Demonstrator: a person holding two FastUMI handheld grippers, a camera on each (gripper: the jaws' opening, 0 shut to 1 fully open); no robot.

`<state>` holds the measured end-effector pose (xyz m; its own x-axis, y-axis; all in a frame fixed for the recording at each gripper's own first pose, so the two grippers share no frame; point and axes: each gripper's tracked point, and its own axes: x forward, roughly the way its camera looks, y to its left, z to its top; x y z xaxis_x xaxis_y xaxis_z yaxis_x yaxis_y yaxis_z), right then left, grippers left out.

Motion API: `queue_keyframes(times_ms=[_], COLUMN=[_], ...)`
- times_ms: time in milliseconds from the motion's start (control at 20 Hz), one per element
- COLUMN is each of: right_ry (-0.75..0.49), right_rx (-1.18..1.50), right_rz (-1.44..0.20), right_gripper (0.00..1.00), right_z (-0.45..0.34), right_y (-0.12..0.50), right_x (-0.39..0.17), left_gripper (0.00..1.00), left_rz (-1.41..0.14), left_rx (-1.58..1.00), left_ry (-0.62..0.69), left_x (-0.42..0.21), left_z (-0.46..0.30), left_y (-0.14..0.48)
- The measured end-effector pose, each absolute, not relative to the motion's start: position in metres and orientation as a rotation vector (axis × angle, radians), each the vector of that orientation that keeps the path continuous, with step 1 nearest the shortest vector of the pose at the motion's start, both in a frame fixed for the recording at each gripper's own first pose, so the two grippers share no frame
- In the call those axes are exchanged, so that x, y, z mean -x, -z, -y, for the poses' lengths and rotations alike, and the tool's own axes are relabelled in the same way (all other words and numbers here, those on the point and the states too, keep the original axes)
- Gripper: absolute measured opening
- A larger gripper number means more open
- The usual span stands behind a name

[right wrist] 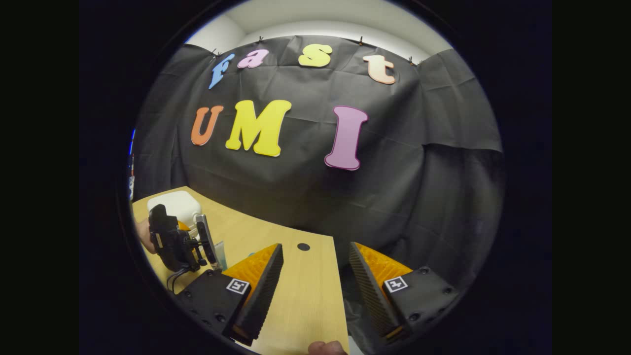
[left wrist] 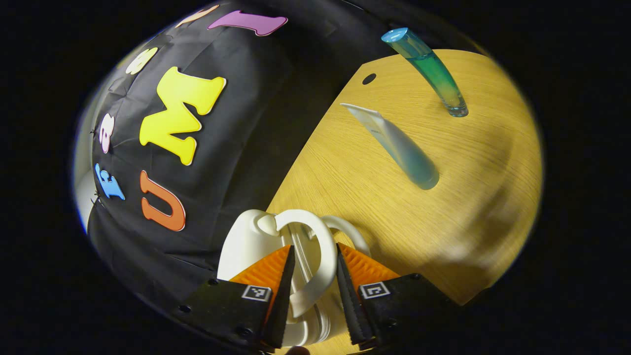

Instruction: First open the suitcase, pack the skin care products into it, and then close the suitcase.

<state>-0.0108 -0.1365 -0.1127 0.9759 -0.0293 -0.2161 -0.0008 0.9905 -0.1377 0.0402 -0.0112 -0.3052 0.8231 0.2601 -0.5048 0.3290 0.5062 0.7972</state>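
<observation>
A small white suitcase (left wrist: 246,241) lies at the table's edge, right in front of my left gripper (left wrist: 315,249). Its looped white handle (left wrist: 325,251) runs between the two fingers, which are shut on it. A second handle loop (left wrist: 352,229) shows just behind. Farther out on the table stand a white-and-pale-blue tube (left wrist: 394,145) and a tall teal bottle (left wrist: 429,69). In the right gripper view, my right gripper (right wrist: 315,276) hangs open with nothing in it over the table's corner. The suitcase (right wrist: 177,204) and the left gripper's body (right wrist: 172,241) sit far to the left.
The wooden table (left wrist: 468,197) has a small round hole (left wrist: 368,78) near its far edge, beside the black cloth wall. In the right gripper view the table (right wrist: 305,305) ends just right of the hole (right wrist: 303,246). A hand (right wrist: 144,236) holds the left gripper.
</observation>
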Motion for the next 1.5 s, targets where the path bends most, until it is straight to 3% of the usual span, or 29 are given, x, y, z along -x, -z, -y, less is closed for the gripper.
queue_keyframes(times_ms=[50, 100, 150, 300, 400, 600, 1000, 1300, 1500], right_ry=[0.024, 0.033, 0.043, 0.067, 0.078, 0.088, 0.052, 0.042, 0.069], right_rx=[0.135, 0.135, 0.138, 0.131, 0.134, 0.128, 0.117, 0.117, 0.125], right_rz=[-0.224, -0.226, -0.229, -0.224, -0.219, -0.2, -0.17, -0.17, -0.187], right_gripper=[0.81, 0.81, 0.81, 0.8, 0.8, 0.8, 0.8, 0.81, 0.8], right_z=[0.137, 0.136, 0.135, 0.131, 0.125, 0.112, 0.064, 0.039, 0.029], right_y=[0.113, 0.114, 0.113, 0.108, 0.107, 0.096, 0.077, 0.068, 0.063], right_x=[0.013, 0.015, 0.017, 0.023, 0.027, 0.026, 0.012, -0.007, -0.013], left_gripper=[0.46, 0.34, 0.33, 0.15, 0.07, 0.0, 0.03, 0.03, 0.02], left_rz=[-0.639, -0.637, -0.626, -0.596, -0.609, -0.592, -0.431, -0.308, -0.272], left_rx=[-1.055, -1.049, -1.046, -1.016, -0.969, -0.831, -0.494, -0.472, -0.277], left_ry=[0.041, 0.046, 0.056, 0.068, 0.08, 0.096, 0.004, -0.09, -0.177], left_x=[-0.039, -0.039, -0.04, -0.044, -0.042, -0.038, -0.054, -0.065, -0.073], left_z=[0.01, 0.011, 0.017, 0.021, 0.02, 0.022, -0.049, -0.173, -0.278], left_y=[0.306, 0.306, 0.304, 0.291, 0.287, 0.26, 0.124, 0.065, 0.057])
